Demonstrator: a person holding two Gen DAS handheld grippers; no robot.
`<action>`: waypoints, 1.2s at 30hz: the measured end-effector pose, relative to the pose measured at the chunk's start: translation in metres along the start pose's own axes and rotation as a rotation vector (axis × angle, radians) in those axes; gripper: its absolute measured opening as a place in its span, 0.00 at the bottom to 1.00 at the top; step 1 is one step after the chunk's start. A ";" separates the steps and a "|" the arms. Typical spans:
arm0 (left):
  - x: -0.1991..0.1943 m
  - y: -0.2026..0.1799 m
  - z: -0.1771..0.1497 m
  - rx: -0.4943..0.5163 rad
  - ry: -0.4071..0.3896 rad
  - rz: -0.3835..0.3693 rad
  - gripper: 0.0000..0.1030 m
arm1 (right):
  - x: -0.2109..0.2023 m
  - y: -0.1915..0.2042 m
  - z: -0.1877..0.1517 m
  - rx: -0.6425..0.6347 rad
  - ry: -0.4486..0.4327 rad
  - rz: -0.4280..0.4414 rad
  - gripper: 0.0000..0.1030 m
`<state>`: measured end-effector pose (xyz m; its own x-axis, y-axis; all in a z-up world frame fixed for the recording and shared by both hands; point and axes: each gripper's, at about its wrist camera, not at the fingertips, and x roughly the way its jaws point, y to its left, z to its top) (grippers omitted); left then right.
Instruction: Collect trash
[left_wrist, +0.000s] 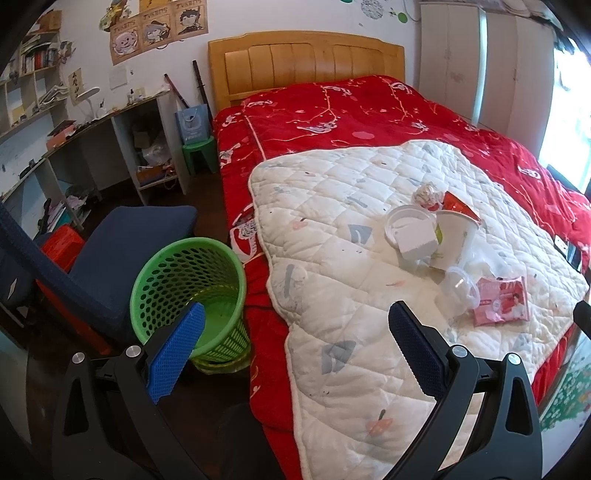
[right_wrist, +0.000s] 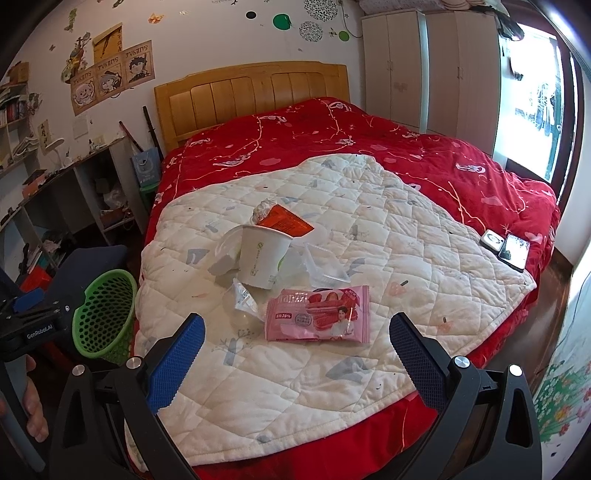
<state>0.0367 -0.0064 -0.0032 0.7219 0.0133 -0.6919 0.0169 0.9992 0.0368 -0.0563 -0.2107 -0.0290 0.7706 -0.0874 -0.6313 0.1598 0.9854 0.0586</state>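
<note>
Left gripper (left_wrist: 295, 332) spread wide, empty; right gripper (right_wrist: 297, 334) spread wide, empty, above pink wrapper (right_wrist: 318, 314).

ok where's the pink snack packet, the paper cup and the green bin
pink snack packet (right_wrist: 317, 314), right wrist view, middle of its printed front
paper cup (right_wrist: 260, 258), right wrist view, white side wall
green bin (left_wrist: 188, 288), left wrist view, perforated inner wall
</note>
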 end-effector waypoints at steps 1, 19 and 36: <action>0.001 -0.001 0.001 0.003 0.002 0.001 0.95 | 0.002 -0.001 0.001 0.000 0.002 -0.001 0.94; 0.024 -0.015 0.020 0.034 0.027 -0.017 0.95 | 0.044 -0.019 0.009 0.009 0.081 -0.021 0.94; 0.045 -0.042 0.020 0.124 0.042 -0.118 0.95 | 0.094 -0.044 -0.002 -0.037 0.192 0.031 0.93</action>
<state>0.0823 -0.0488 -0.0213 0.6805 -0.0994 -0.7259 0.1865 0.9816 0.0404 0.0080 -0.2624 -0.0926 0.6424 -0.0307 -0.7657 0.1120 0.9922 0.0541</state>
